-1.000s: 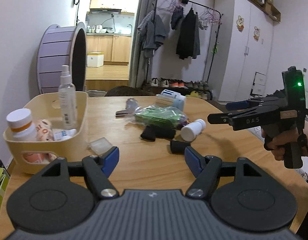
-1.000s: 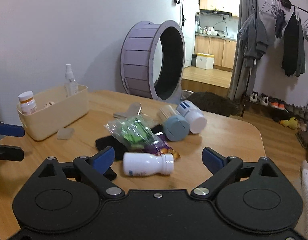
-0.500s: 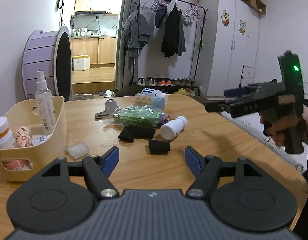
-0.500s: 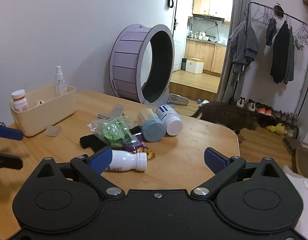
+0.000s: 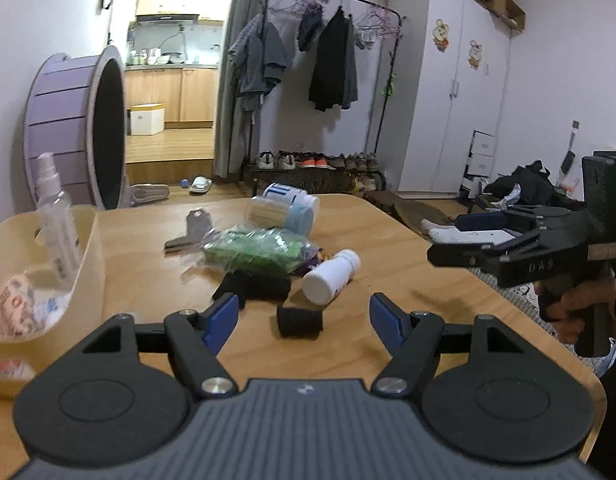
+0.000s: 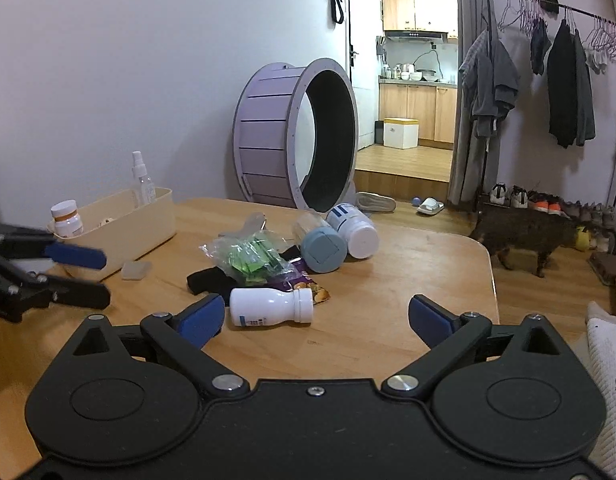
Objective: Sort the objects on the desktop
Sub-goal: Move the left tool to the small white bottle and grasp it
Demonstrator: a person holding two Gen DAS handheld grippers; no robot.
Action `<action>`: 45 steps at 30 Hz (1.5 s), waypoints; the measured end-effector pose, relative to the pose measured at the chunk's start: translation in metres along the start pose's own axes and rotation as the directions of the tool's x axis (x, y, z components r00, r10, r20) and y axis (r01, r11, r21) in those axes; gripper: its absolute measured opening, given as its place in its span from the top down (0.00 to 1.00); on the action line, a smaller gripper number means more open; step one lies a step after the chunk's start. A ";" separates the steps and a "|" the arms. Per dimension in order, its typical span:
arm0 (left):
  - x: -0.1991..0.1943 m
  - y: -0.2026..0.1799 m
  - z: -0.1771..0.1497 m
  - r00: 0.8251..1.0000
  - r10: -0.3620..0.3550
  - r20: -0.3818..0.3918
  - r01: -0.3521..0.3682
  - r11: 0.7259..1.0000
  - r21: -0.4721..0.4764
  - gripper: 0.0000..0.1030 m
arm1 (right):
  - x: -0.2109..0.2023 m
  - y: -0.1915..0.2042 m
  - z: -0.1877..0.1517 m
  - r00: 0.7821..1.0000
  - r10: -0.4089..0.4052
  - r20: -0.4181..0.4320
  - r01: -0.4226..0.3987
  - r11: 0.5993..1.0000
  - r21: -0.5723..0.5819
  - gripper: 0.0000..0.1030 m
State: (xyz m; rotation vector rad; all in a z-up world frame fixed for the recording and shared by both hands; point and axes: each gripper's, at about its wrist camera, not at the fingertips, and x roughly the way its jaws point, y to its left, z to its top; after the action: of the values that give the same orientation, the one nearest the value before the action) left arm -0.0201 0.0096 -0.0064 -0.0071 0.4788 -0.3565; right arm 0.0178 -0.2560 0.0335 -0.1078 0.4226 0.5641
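Both grippers, left (image 5: 304,316) and right (image 6: 312,316), are hanging released. Black roll (image 5: 300,321), sitting between left's jaws, looks soft and light; squeeze its middle.

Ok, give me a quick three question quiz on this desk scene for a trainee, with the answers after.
1. True or false: the small white bottle nearest the right gripper stands upright on the table.
2. Which item stands inside the cream bin? A: clear spray bottle. B: grey clip. C: green packet bag.
3. Fill in: neither the right gripper nor the left gripper holds anything; both sets of jaws are ____.

Key: 1. False, it lies on its side. 2. A. 3. Open.
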 end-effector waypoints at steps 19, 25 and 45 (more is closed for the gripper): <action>0.105 -0.022 0.021 0.987 -0.043 -0.155 0.082 0.963 0.255 0.46 | 0.000 -0.011 -0.009 0.999 0.052 -0.013 -0.052 0.999 0.011 0.04; 0.126 -0.031 0.034 0.978 -0.047 -0.204 0.109 0.946 0.304 0.53 | -0.003 -0.016 -0.009 0.999 0.053 -0.003 -0.053 0.998 0.035 0.03; 0.166 -0.058 0.042 0.946 -0.012 -0.325 0.158 0.890 0.427 0.69 | -0.013 -0.029 -0.007 0.998 0.050 0.028 -0.052 0.995 0.089 0.03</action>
State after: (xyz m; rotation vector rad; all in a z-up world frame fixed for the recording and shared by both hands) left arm 0.1170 -0.1041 -0.0387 0.4892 0.7052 -0.5551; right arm 0.0211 -0.2886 0.0326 -0.0032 0.4261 0.5950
